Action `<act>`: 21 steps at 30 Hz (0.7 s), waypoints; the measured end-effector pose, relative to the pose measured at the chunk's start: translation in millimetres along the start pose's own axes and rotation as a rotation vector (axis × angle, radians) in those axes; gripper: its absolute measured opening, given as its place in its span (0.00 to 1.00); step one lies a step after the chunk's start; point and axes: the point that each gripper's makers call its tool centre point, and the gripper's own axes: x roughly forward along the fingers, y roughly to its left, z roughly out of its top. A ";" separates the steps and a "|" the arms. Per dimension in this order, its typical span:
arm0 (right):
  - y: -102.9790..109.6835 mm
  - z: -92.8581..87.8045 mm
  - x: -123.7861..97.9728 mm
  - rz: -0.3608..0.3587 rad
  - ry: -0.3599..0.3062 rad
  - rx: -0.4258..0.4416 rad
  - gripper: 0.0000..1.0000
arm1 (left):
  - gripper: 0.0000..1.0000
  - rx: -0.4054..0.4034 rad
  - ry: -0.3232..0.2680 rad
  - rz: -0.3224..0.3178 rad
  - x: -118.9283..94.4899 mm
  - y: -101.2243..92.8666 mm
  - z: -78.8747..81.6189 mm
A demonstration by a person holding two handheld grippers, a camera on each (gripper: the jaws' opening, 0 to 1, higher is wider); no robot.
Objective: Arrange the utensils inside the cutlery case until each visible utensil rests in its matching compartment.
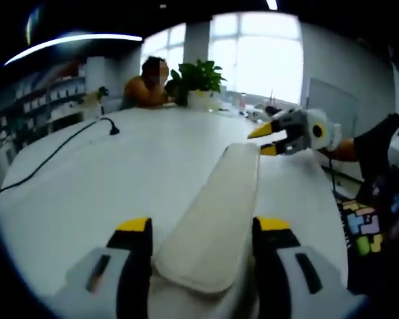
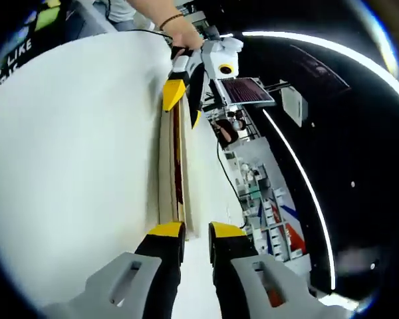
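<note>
I hold the cutlery case (image 1: pixel 216 219) lengthwise — left gripper (image 1: pixel 203 229) astride one end, right gripper (image 2: pixel 196 232) nearly closed at the other — apparently steadying it.

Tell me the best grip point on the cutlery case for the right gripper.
Probably the near short end of the cutlery case, approached along its length. It is long and narrow, and its end edge lies just ahead of the right gripper, so the slightly parted jaws could pinch the thin edge.
</note>
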 end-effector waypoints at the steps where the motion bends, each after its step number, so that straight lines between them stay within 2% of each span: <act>1: 0.5 -3.0 -0.1 0.023 0.005 0.039 0.18 | 0.63 -0.002 -0.001 0.000 0.1 0.2 -0.2; 4: 5.0 -9.0 -0.6 0.076 0.005 0.171 0.18 | 0.63 0.004 0.003 0.002 1.4 0.8 -2.1; 5: 4.1 -11.4 -1.0 0.086 0.000 0.238 0.19 | 0.63 0.030 -0.009 0.015 2.8 3.3 -0.2; 9: 6.8 -18.5 -0.6 0.150 -0.014 0.458 0.24 | 0.62 0.004 -0.009 0.004 2.0 1.1 -1.4; 15: 2.8 -20.6 2.1 0.200 -0.083 0.810 0.25 | 0.62 0.009 -0.015 0.006 1.8 0.9 -0.8; 19: -11.8 -19.1 3.2 0.205 -0.124 0.966 0.24 | 0.62 0.004 0.005 0.006 1.5 0.5 -1.5; 21: -14.5 -19.4 7.5 0.229 -0.098 0.939 0.23 | 0.62 0.006 0.014 0.010 1.2 0.5 -2.2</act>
